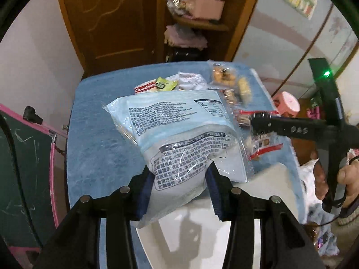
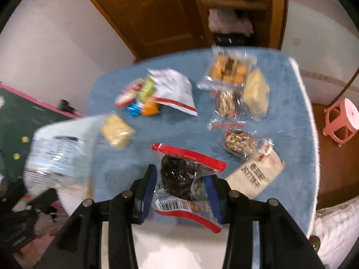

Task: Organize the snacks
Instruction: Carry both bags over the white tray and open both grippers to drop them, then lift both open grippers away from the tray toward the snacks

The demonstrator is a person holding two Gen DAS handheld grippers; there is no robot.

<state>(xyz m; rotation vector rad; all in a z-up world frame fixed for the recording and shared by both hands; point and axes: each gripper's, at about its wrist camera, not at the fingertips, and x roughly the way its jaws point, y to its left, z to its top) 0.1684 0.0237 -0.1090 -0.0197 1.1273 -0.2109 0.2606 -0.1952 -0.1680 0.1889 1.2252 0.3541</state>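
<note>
Clear packet — dark snack inside

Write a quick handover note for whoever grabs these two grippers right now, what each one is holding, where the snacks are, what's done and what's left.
Left gripper: jaws shut on the big pale blue bag, lifted off the table.
Right gripper: jaws shut on a clear packet with red seals, dark snack inside, lifted.
White box sits at the near table edge, below both grippers; it looks empty where visible.
Still on the blue cloth: far-side tray of fried snacks, nut bars, small wrapped sweets, white packs.
Done: two items picked up.
Left: probably place both, then sort the rest.
</note>
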